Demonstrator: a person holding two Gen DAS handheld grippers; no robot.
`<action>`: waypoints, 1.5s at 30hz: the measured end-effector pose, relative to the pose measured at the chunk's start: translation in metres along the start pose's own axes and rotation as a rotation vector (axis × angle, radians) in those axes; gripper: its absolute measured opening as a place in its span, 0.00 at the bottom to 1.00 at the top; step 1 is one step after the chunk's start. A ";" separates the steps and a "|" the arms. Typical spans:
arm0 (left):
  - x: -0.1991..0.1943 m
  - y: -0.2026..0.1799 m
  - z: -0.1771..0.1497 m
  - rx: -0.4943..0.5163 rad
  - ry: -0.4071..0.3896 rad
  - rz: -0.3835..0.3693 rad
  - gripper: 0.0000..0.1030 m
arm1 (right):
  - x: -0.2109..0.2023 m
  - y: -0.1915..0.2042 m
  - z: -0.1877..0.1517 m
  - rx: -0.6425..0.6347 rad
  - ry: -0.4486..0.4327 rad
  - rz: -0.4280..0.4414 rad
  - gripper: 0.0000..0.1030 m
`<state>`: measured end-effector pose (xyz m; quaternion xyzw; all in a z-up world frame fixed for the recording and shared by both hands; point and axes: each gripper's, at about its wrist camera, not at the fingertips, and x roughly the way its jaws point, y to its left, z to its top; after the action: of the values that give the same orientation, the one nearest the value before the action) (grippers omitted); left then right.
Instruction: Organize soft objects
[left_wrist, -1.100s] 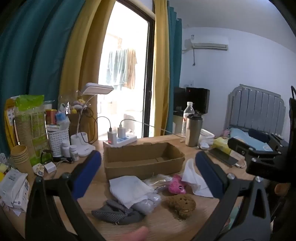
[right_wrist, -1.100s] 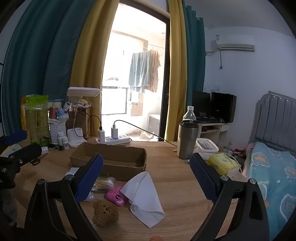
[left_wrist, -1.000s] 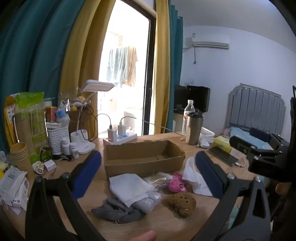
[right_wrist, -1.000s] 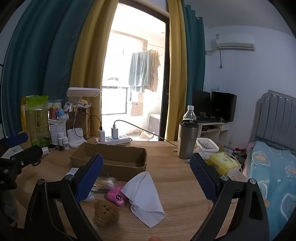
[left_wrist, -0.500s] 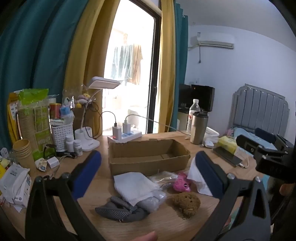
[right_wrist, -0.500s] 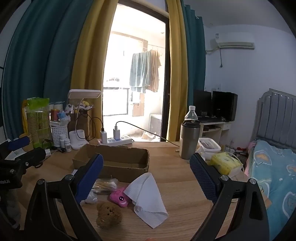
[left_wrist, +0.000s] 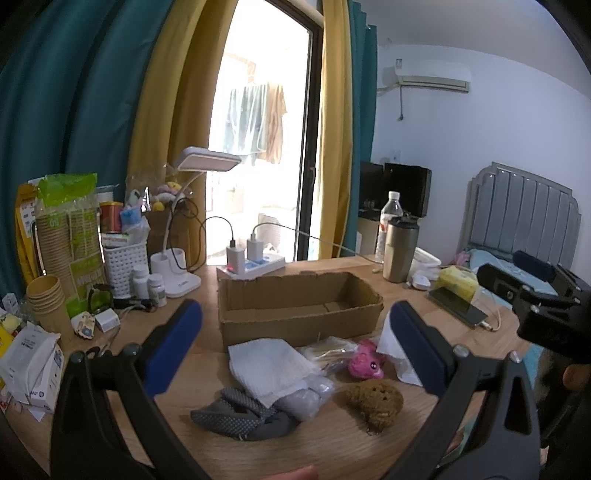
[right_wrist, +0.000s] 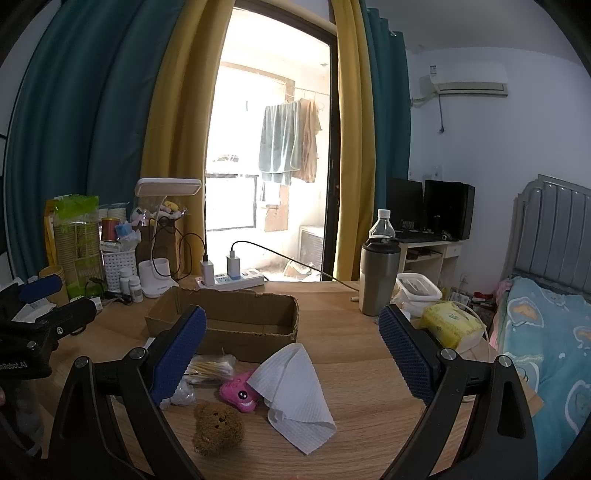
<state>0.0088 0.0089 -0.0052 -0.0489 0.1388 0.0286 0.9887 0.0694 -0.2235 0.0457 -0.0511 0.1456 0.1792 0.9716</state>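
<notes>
An empty cardboard box (left_wrist: 299, 310) (right_wrist: 236, 325) stands mid-table. In front of it lie a folded white cloth (left_wrist: 267, 365), a grey dotted fabric piece (left_wrist: 240, 415), a clear bag of cotton swabs (left_wrist: 328, 352) (right_wrist: 210, 367), a pink plush toy (left_wrist: 364, 365) (right_wrist: 240, 393), a brown plush bear (left_wrist: 375, 404) (right_wrist: 218, 428) and a white tissue (right_wrist: 295, 391) (left_wrist: 391, 350). My left gripper (left_wrist: 293, 347) hovers open above the pile. My right gripper (right_wrist: 291, 354) is open too, above the tissue. Neither holds anything.
A steel tumbler (right_wrist: 378, 280) and water bottle (right_wrist: 382, 223) stand right of the box. A power strip (left_wrist: 251, 266), lamp (left_wrist: 177, 273), white basket (left_wrist: 123, 264), paper cups (left_wrist: 46, 299) and packets crowd the left. A yellow tissue pack (right_wrist: 450, 325), phone (left_wrist: 458, 304) and bed (right_wrist: 546, 332) lie right.
Both cameras have drifted slightly, so the box and soft items sit a little higher and rightward in view. Both grippers stay open and nothing on the table has moved.
</notes>
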 end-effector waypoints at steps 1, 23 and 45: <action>0.000 0.000 0.000 -0.001 0.001 0.000 1.00 | 0.000 0.000 0.000 0.000 0.001 -0.001 0.94; 0.000 0.000 -0.002 -0.002 0.008 -0.004 1.00 | 0.001 0.001 -0.004 0.001 0.004 0.002 0.94; 0.000 -0.006 -0.006 0.008 0.014 -0.018 1.00 | 0.001 0.002 -0.009 0.006 0.012 0.001 0.94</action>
<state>0.0079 0.0019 -0.0103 -0.0464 0.1453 0.0187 0.9881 0.0676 -0.2227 0.0372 -0.0492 0.1519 0.1789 0.9708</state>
